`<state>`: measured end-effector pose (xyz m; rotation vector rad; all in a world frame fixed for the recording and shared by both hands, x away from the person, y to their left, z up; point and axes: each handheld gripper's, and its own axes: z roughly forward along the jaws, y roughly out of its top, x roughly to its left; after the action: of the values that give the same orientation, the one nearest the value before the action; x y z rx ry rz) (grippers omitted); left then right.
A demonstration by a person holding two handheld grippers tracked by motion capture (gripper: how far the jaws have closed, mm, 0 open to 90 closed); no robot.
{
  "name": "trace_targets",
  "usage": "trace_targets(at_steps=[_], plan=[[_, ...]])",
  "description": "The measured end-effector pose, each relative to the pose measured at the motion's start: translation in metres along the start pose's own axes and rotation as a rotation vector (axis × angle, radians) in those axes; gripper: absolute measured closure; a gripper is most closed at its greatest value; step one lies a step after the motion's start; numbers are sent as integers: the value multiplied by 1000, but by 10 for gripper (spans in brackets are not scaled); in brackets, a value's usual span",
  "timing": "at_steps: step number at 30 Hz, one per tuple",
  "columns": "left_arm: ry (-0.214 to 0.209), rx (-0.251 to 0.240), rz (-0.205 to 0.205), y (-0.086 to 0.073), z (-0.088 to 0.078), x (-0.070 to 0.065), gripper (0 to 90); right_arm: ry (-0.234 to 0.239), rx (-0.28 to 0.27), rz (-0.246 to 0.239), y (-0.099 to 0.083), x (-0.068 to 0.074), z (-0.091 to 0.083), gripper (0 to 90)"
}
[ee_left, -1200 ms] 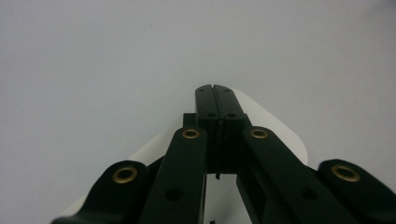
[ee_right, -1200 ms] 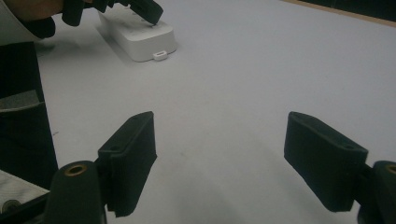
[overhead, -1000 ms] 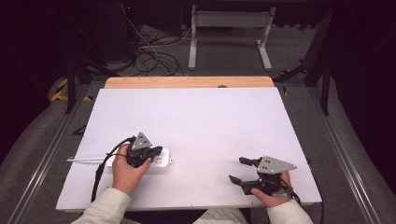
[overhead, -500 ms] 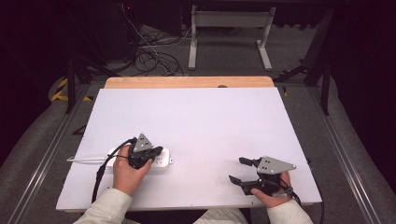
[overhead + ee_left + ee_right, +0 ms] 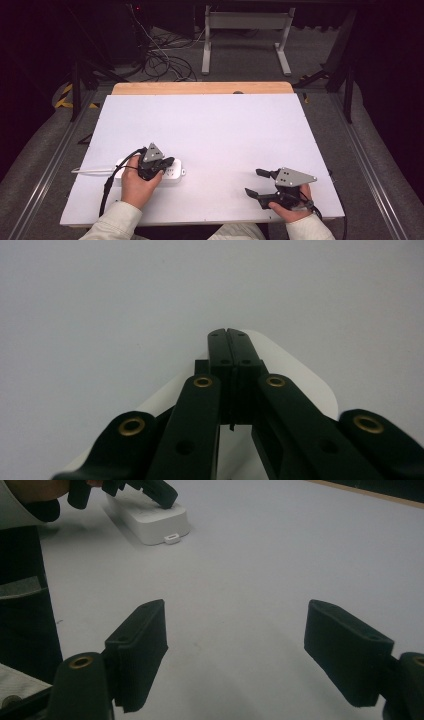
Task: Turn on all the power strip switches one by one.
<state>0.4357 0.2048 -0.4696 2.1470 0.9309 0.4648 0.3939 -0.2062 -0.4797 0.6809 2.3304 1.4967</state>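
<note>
A white power strip [image 5: 174,173] lies near the front left of the white table [image 5: 215,125], its thin white cord [image 5: 92,170] running off to the left. My left gripper [image 5: 169,162] rests on top of the strip, jaws shut flat against each other with nothing between them. In the left gripper view the closed tips [image 5: 227,335] sit over the rounded end of the power strip [image 5: 310,385]. My right gripper [image 5: 254,182] stands open at the front right, nothing between its pads [image 5: 235,612]. The right gripper view shows the power strip [image 5: 150,522] farther off under the left gripper [image 5: 155,492].
A wooden strip [image 5: 202,88] runs along the table's far edge. Behind it on the floor are tangled cables [image 5: 160,60] and a grey metal stand [image 5: 245,30]. Bare white tabletop lies between and beyond the two grippers.
</note>
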Motion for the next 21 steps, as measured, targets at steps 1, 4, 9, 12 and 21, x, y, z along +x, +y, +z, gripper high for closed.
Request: trace_targets(at_steps=[1, 4, 9, 12, 21], plan=[[6, -1, 7, -1, 0, 0, 900, 0, 0, 0, 0, 0, 0, 257], [2, -8, 7, -1, 1, -2, 900, -1, 0, 0, 0, 0, 0, 258], [6, -93, 8, 8, -24, 1, 900, 3, -6, 2, 0, 0, -1, 257], [0, -111, 3, 14, -37, 0, 900, 2, -2, 4, -1, -2, 0, 257], [-37, -112, 12, 16, -42, -6, 900, 0, -3, 6, -1, -1, -1, 257]])
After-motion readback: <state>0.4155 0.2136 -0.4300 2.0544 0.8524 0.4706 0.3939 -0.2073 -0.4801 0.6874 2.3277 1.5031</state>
